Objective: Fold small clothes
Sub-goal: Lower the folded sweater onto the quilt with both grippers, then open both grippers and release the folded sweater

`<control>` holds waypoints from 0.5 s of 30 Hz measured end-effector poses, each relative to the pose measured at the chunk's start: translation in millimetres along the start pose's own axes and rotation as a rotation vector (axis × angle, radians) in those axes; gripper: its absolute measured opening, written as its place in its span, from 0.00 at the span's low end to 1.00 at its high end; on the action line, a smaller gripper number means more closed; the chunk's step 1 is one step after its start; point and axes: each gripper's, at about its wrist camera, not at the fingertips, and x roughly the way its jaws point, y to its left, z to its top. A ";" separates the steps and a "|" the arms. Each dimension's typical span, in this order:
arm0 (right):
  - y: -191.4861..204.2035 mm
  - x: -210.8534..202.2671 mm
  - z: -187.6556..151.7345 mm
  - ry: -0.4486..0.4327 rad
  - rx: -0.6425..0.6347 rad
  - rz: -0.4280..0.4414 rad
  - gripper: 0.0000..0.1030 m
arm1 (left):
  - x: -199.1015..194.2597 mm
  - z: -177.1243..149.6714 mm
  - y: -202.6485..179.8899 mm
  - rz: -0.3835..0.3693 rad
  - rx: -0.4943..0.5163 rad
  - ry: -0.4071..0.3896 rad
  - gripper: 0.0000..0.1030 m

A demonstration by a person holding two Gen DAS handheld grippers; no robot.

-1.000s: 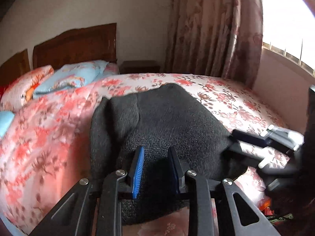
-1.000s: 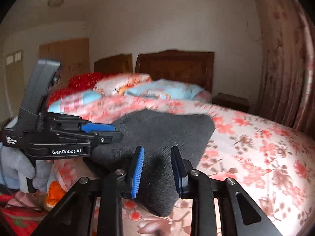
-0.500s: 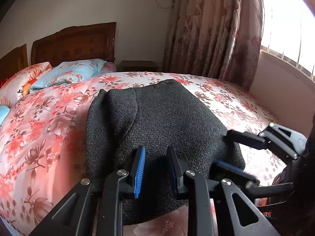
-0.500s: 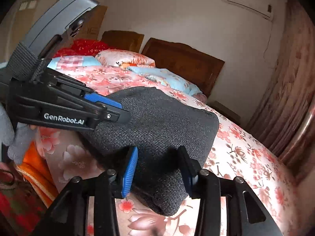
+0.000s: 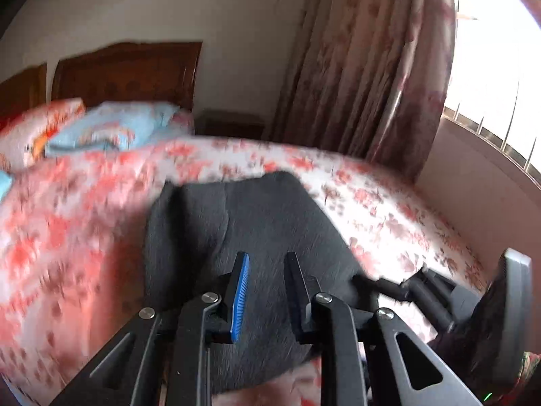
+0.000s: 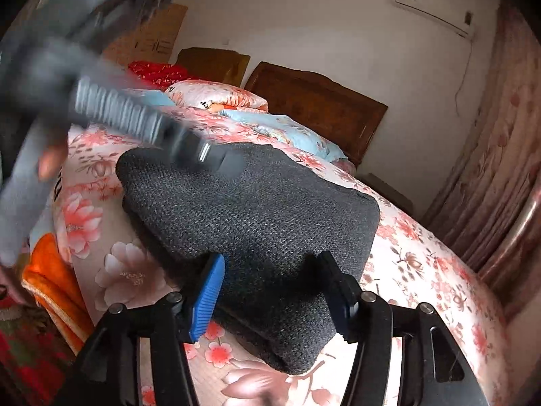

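Observation:
A folded dark grey knit garment [image 5: 257, 237] lies on the floral bedspread near the bed's front edge; it also shows in the right wrist view [image 6: 257, 213]. My left gripper [image 5: 265, 287] is open and empty, raised above the garment's near end. My right gripper [image 6: 270, 284] is open wide, its fingers either side of the garment's near corner, holding nothing. The right gripper's body [image 5: 439, 294] shows at the lower right of the left wrist view. The left gripper [image 6: 216, 155] shows blurred above the garment's far left part in the right wrist view.
The bed [image 6: 422, 253] has a floral cover, with pillows [image 5: 111, 128] and a wooden headboard [image 6: 314, 101] at its far end. Curtains [image 5: 365, 77] and a window stand on the right. An orange cloth [image 6: 50, 280] hangs at the bed's left edge.
My right gripper has opened wider and let go of the garment's corner. My left gripper has lifted up and away from the garment, blurred with motion.

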 end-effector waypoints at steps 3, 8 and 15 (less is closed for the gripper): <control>0.9 1.9 1.0 0.001 -0.007 -0.001 1.00 | 29.4 -4.6 3.9 -0.009 -0.016 0.081 0.20; -0.3 0.1 0.2 -0.003 -0.007 0.019 1.00 | 37.8 -28.3 26.3 -0.088 -0.041 0.011 0.11; -23.4 -17.1 11.6 -0.062 0.108 0.040 1.00 | 15.0 21.5 22.0 -0.020 -0.023 -0.021 0.15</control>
